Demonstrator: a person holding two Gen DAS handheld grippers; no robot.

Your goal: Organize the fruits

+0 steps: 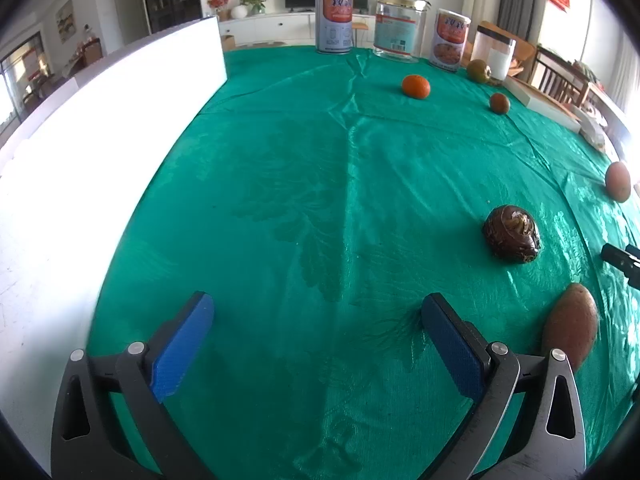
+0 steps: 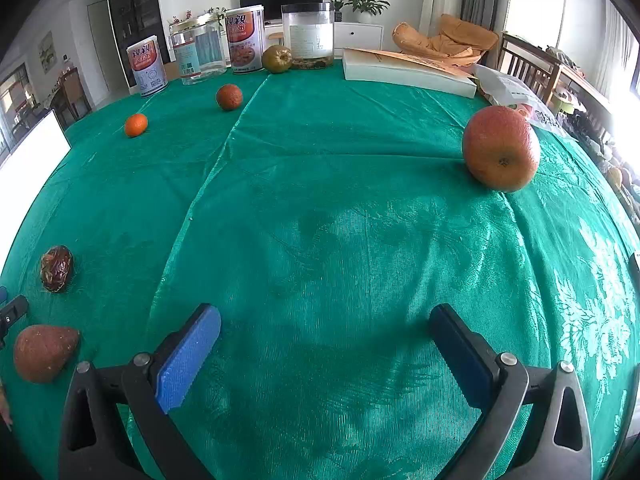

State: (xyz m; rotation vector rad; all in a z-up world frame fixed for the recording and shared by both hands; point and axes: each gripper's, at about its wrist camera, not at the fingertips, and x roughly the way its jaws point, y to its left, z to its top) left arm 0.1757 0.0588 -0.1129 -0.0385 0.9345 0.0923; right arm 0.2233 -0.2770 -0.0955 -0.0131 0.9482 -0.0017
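- Six fruits lie loose on the green table [image 2: 320, 220], none gathered yet; the job looks to be at its very start.
- Left gripper [image 1: 316, 314]: jaws wide apart, nothing between them, over bare cloth. White board [image 1: 100, 152] stands along its left.
- Nearest it: brown pear-shaped fruit [image 1: 570, 326] just right of its right finger, dark wrinkled fruit [image 1: 512, 234] beyond.
- Far off: small orange [image 2: 136, 125], russet round fruit [image 2: 229, 97], green fruit [image 2: 277, 58] by the tins and jars [image 2: 198, 50].
- Right gripper [image 2: 324, 320]: jaws apart, empty. Big orange [image 2: 501, 148] sits ahead to its right.
- Next, likely: pick one fruit, centre it between the jaws, then close.
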